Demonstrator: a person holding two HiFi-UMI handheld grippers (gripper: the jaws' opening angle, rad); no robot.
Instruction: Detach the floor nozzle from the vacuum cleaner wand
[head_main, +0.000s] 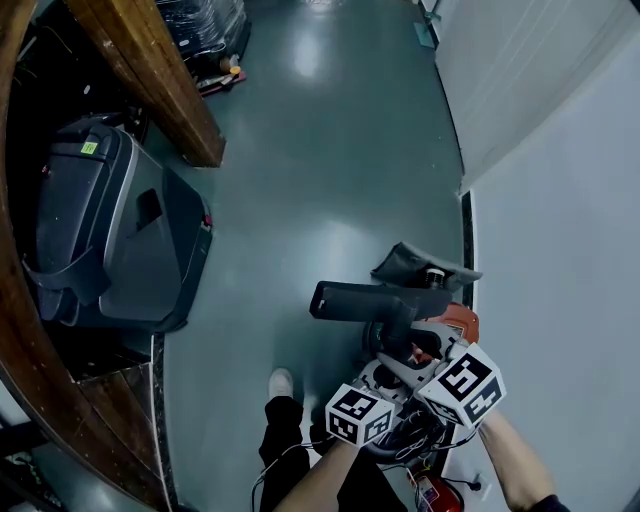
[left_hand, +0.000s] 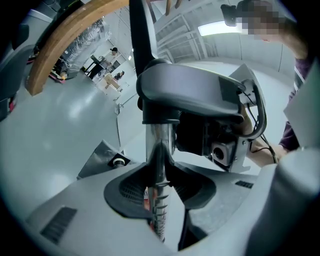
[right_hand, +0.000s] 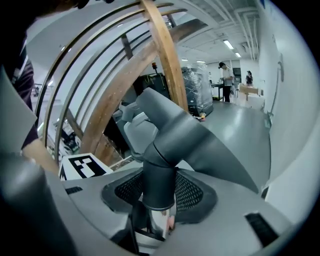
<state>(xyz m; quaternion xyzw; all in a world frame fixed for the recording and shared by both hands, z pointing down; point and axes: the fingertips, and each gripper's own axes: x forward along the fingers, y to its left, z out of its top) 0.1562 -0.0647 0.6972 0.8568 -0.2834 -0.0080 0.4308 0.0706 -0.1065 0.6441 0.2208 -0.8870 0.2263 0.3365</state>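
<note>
The vacuum's chrome wand (left_hand: 159, 150) runs between the jaws of my left gripper (left_hand: 161, 202). It leans on one jaw, a dark gap shows beside the other, and the gripper is open. The dark grey floor nozzle (left_hand: 192, 92) sits on top of the wand. My right gripper (right_hand: 159, 197) is shut on the nozzle's dark neck collar (right_hand: 159, 175), with chrome wand showing just below. In the head view both grippers, left (head_main: 385, 368) and right (head_main: 418, 348), meet at the floor nozzle (head_main: 375, 300), beside the orange vacuum body (head_main: 458, 320).
A large grey case (head_main: 110, 230) stands at the left under a curved wooden frame (head_main: 150, 70). A white wall (head_main: 560, 250) runs close on the right. My shoe (head_main: 282, 382) and a red extinguisher (head_main: 432, 493) are below. People stand far off (right_hand: 227, 75).
</note>
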